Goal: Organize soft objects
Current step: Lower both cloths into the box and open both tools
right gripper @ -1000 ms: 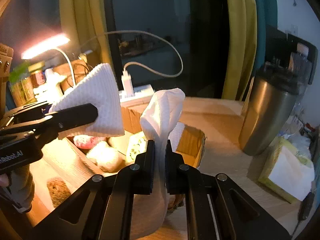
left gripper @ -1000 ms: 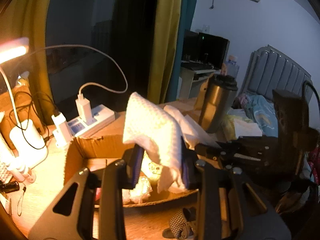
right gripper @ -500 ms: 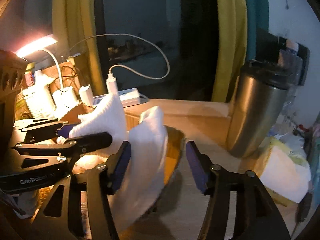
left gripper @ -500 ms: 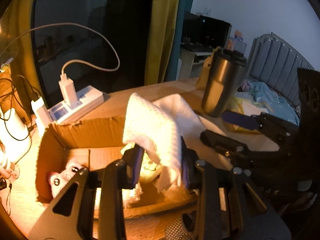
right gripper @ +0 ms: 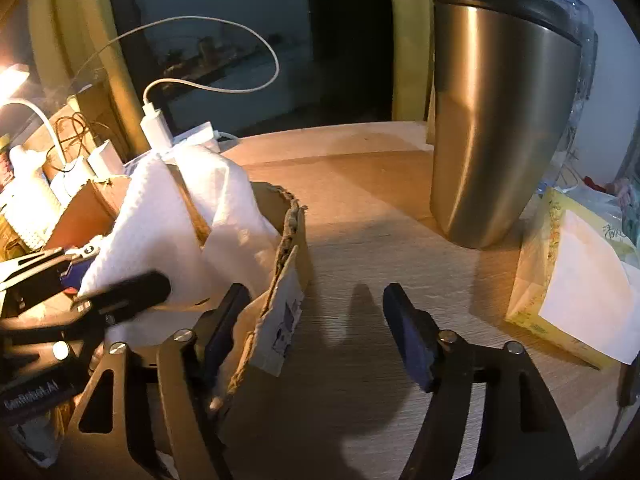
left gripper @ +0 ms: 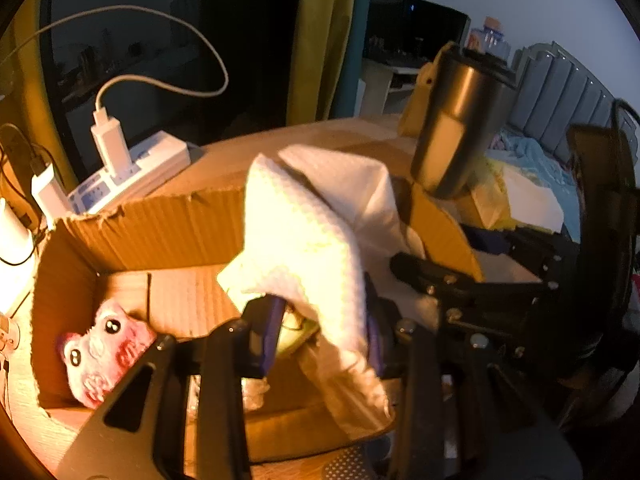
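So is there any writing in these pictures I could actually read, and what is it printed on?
"GenRobot.AI": white lettering, seen upside down, on the black body of the left tool in the right wrist view.
Printed sticker on the cardboard box: too blurred to read.
Characters on the yellow tissue pack: too small to read.
Markings on the white power strip: too blurred to read.

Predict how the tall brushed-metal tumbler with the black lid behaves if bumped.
The tall brushed-metal tumbler with the black lid narrows toward its base, so it probably tips rather than slides. Its smooth wall likely slips between fingers. Being round, it would probably roll across the wooden desk.
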